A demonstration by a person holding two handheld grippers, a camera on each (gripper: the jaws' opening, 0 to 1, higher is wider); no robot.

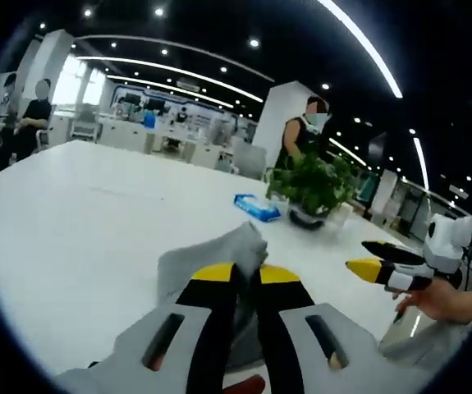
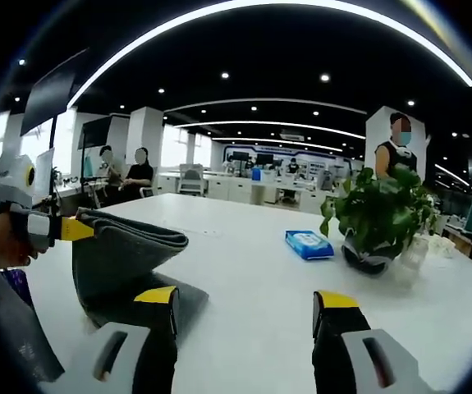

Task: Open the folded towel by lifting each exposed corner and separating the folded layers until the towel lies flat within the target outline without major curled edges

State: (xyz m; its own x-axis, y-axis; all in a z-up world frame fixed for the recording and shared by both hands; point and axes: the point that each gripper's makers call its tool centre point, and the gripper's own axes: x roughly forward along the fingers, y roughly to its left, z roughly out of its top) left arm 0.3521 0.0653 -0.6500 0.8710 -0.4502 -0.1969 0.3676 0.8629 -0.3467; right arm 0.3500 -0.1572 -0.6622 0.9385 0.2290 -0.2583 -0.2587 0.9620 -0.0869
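A grey towel [image 1: 188, 271] lies on the white table [image 1: 71, 222], one part of it pulled up into a peak. My left gripper [image 1: 246, 272] is shut on that raised fold, its yellow-tipped jaws pressed against the cloth. In the right gripper view the towel [image 2: 125, 254] hangs folded from the left gripper [image 2: 75, 228], which comes in from the left and lifts a corner off the table [image 2: 244, 254]. My right gripper [image 2: 245, 297] stands wide open over bare table, to the right of the towel and apart from it. It also shows open at the right of the left gripper view [image 1: 357, 256].
A potted plant [image 1: 313, 185] [image 2: 379, 213] and a blue pack of wipes [image 1: 258, 207] [image 2: 309, 244] stand further along the table. A person stands behind the plant, others at the far side. Desks fill the room beyond.
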